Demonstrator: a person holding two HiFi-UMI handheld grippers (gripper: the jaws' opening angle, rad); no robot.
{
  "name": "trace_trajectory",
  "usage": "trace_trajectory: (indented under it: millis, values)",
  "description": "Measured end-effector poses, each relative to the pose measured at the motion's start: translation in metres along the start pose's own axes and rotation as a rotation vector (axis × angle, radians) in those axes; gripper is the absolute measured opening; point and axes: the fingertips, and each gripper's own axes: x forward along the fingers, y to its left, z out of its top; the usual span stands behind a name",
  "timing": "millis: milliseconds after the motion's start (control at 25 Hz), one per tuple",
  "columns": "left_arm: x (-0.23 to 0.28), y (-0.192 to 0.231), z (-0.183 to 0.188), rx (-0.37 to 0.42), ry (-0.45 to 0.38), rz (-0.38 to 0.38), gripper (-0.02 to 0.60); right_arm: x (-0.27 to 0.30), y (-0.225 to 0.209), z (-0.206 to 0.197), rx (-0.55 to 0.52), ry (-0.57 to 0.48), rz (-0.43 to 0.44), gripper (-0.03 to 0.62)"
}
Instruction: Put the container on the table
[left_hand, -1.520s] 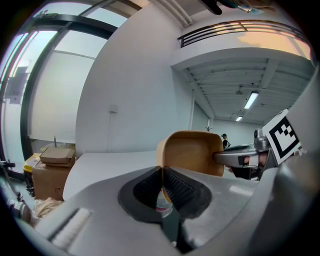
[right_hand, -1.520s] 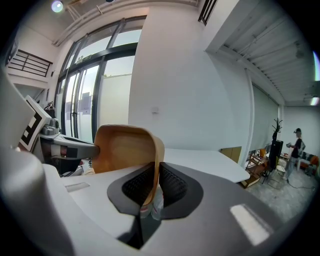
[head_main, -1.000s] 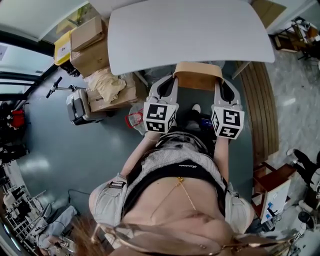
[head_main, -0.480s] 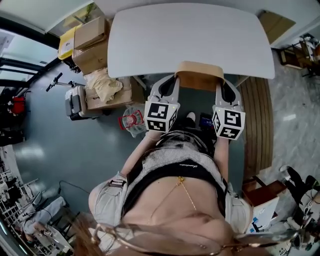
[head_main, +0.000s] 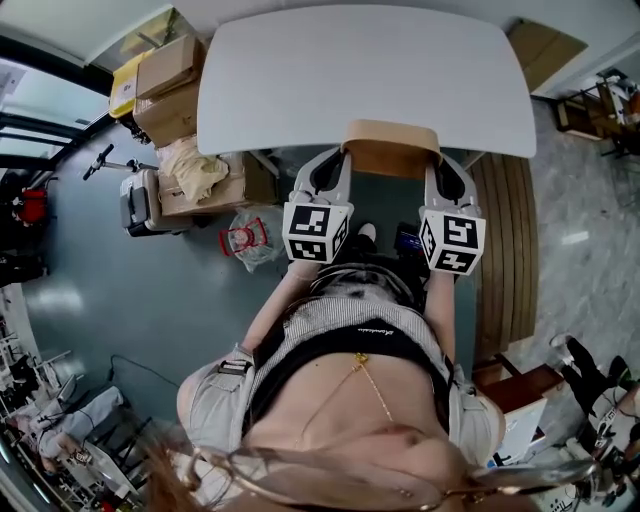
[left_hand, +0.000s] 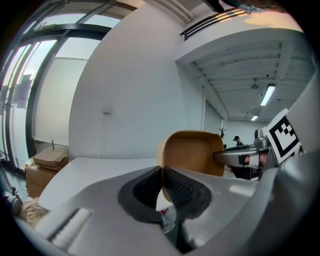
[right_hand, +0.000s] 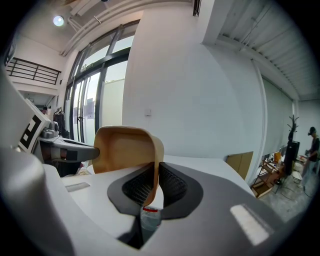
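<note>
A tan container (head_main: 392, 150), long axis running left to right, is held in the air at the near edge of the white worktop (head_main: 360, 70), hollow side facing the person. The left claw (left_hand: 161, 172) and right claw (right_hand: 156, 175) each pinch an end wall, nearly closed. Over the last second the worktop and cardboard boxes (head_main: 165, 85) have slid leftward in the head view. A plastic bag (head_main: 250, 238) lies on the floor.

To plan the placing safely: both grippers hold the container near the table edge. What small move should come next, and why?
Probably carry it a little forward over the white table before lowering. The left gripper and right gripper are each shut on a side wall of the container, which in the head view lies only at the table's near edge.
</note>
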Motion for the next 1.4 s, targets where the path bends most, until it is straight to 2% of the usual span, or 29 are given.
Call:
trace_trajectory:
  millis: [240,560,1400]
  values:
    - [0.004,-0.015,-0.004,0.001,0.006,0.011,0.011,-0.002,-0.015,-0.005,0.003,0.001,0.008,0.046]
    - [0.009,-0.006,-0.007,-0.015,0.014,0.022,0.011,0.007,-0.012,-0.006,-0.006,0.011,0.025,0.046]
    - [0.100,0.028,0.026,0.024,0.031,-0.145,0.011,0.073,-0.044,0.019,0.034,0.034,-0.129,0.047]
